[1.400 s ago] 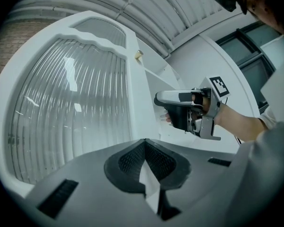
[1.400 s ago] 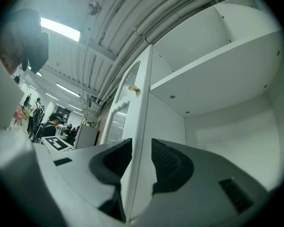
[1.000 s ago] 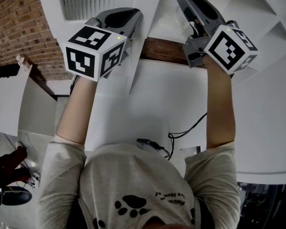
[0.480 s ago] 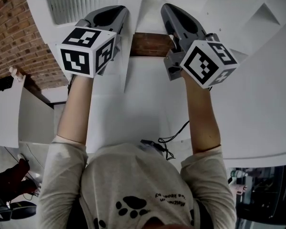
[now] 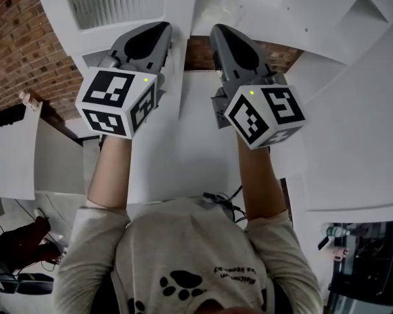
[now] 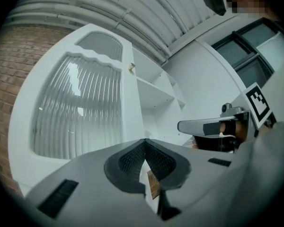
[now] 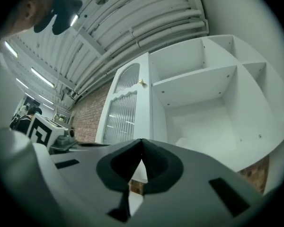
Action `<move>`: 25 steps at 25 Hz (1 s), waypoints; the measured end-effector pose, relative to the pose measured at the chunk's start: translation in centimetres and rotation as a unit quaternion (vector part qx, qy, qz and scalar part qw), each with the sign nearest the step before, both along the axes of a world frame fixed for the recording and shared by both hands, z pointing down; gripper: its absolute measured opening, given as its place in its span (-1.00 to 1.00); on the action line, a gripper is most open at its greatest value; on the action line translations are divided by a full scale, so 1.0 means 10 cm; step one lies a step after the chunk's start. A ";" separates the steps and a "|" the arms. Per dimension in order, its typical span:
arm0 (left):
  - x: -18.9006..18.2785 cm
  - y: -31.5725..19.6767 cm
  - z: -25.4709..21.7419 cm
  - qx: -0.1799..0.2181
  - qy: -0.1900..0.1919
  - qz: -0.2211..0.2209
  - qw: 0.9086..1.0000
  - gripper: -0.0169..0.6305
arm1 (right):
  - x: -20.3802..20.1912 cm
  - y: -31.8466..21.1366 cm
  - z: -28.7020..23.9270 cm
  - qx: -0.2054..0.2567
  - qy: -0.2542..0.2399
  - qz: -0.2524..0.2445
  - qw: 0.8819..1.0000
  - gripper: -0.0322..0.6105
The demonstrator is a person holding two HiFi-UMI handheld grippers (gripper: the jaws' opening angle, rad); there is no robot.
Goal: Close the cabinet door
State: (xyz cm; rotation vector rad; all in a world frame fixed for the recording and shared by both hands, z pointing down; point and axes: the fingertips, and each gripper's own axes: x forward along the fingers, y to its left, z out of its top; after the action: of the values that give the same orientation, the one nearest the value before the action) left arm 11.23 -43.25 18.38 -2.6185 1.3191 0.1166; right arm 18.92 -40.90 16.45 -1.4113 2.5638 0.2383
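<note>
My left gripper [image 6: 144, 142] is closed tip to tip with nothing in it, aimed a little upward at the ribbed-glass front of the cabinet door [image 6: 80, 108]. My right gripper [image 7: 141, 142] is just as tightly shut and just as empty, and faces the white cabinet [image 7: 199, 60] and its shelves [image 7: 194, 79]. With both pairs of jaws together, I judge the grippers are meant as blunt pushers rather than graspers, which suits a door that only needs pressing home. The door hangs at the cabinet's left side and is not yet shut: from the head view its free edge juts toward me between the two grippers. Its small knob [image 7: 142, 82] sits high on that edge, close to the cabinet's left wall. How far out it stands I cannot tell. I see nothing on the shelves that would stop the swing. The likeliest obstacle, by my reading, is my own right gripper, held close beside the door's edge. A brick wall [image 6: 9, 60] runs behind and to the left, and a black cable [image 5: 230, 198] lies at the near edge of the white counter [image 5: 183, 156] below.
</note>
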 end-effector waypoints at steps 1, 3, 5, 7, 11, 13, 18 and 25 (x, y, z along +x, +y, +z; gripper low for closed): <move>-0.02 0.09 0.03 0.006 -0.003 -0.006 1.000 -0.92 | -0.01 0.05 0.03 0.005 0.004 0.008 1.000 -0.87; -0.10 0.24 0.08 0.018 -0.006 -0.027 0.999 -0.92 | -0.03 0.17 0.11 0.015 0.012 0.020 1.000 -0.87; -0.20 0.37 0.20 0.020 -0.004 -0.050 0.999 -0.92 | -0.05 0.30 0.24 0.018 0.017 0.031 0.999 -0.87; -0.28 0.48 0.36 0.007 0.003 -0.061 0.998 -0.92 | -0.08 0.41 0.39 0.012 0.020 0.036 0.999 -0.87; -0.41 0.69 0.68 -0.003 -0.003 -0.090 0.996 -0.92 | -0.14 0.57 0.74 -0.008 0.026 0.038 0.999 -0.87; -0.47 0.79 0.83 -0.007 -0.011 -0.107 0.994 -0.92 | -0.16 0.64 0.93 -0.018 0.035 0.039 0.998 -0.87; -0.53 1.00 1.22 -0.037 -0.007 -0.127 0.991 -0.92 | -0.10 0.79 1.36 -0.048 0.050 0.049 0.996 -0.87; -0.40 1.19 1.70 -0.068 0.002 -0.137 0.988 -0.92 | -0.10 0.95 1.80 -0.074 0.069 0.033 0.994 -0.87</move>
State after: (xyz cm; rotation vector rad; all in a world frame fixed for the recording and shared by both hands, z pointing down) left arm 7.27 -31.35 35.37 -2.5107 1.7285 -0.0111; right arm 17.89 -31.41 34.41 -1.5861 2.6981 0.1655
